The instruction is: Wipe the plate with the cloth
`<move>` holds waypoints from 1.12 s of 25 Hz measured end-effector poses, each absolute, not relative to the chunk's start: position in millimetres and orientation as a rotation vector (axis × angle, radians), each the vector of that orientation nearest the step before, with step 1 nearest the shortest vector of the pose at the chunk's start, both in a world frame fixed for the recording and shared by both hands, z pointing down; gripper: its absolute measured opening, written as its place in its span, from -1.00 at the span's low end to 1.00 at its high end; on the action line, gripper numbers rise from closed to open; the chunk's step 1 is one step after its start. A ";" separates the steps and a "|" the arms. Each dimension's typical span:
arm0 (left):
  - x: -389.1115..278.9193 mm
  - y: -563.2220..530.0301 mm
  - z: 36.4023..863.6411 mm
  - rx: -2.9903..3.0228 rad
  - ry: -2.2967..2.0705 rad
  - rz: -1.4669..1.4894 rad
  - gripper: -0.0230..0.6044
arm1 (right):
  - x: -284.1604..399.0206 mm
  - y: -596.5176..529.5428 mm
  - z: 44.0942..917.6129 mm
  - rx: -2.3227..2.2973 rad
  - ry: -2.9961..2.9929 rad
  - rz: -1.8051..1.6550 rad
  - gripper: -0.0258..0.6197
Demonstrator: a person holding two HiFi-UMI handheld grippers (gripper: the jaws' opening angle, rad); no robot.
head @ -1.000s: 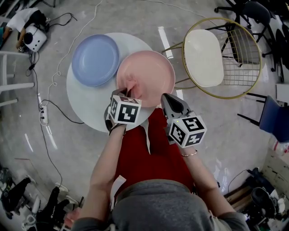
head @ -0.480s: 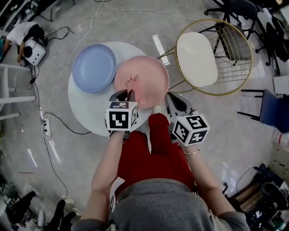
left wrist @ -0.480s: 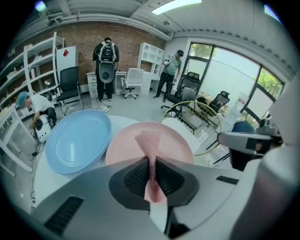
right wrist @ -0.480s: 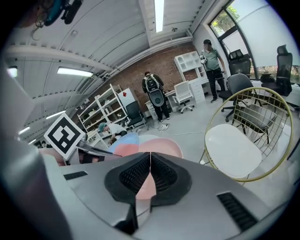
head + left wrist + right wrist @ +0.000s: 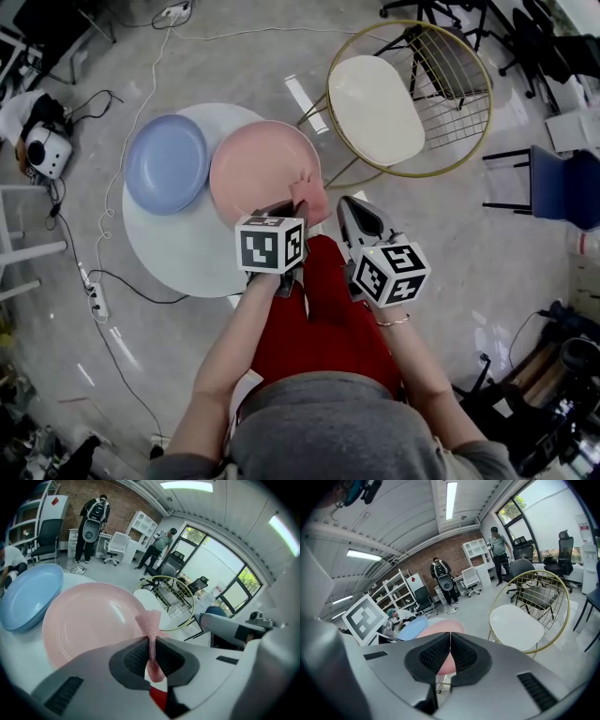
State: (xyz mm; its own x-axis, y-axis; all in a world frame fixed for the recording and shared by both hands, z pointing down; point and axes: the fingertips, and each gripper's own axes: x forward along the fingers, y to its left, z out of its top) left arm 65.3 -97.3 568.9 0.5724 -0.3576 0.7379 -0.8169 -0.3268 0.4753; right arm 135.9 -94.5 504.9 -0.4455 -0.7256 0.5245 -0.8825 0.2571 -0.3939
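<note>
left gripper [image 5: 281, 208], jaws pinching the pink cloth [image 5: 307, 197], hangs at the table's [image 5: 178, 253] right edge with the pink plate [image 5: 258, 169] just ahead-left (right gripper [image 5: 354, 211], jaws closed on nothing, is farther off).

On the counter [image 5: 183, 253], the left plate [image 5: 167, 164] sits beside the right plate [image 5: 258, 169]; a chair [image 5: 375, 108] stands to their right.

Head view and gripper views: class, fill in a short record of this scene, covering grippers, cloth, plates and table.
left gripper: shut on the cloth
right gripper: shut, empty
cloth: pink, at the pink plate's right edge
pink plate: on the round white table
blue plate: left of it, same table
chair: white seat, right of table
</note>
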 end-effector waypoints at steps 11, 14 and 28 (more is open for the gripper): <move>38.2 -68.8 609.8 1.856 -0.955 0.821 -0.82 | 122.2 -87.3 522.8 1.461 -2.272 0.998 -0.83; 25.1 -66.9 611.2 1.842 -0.978 0.824 -0.82 | 106.2 -90.1 527.1 1.410 -2.283 1.004 -0.83; -49.6 -56.6 615.8 1.753 -1.123 0.817 -0.82 | 41.1 -94.7 536.6 1.241 -2.332 1.003 -0.83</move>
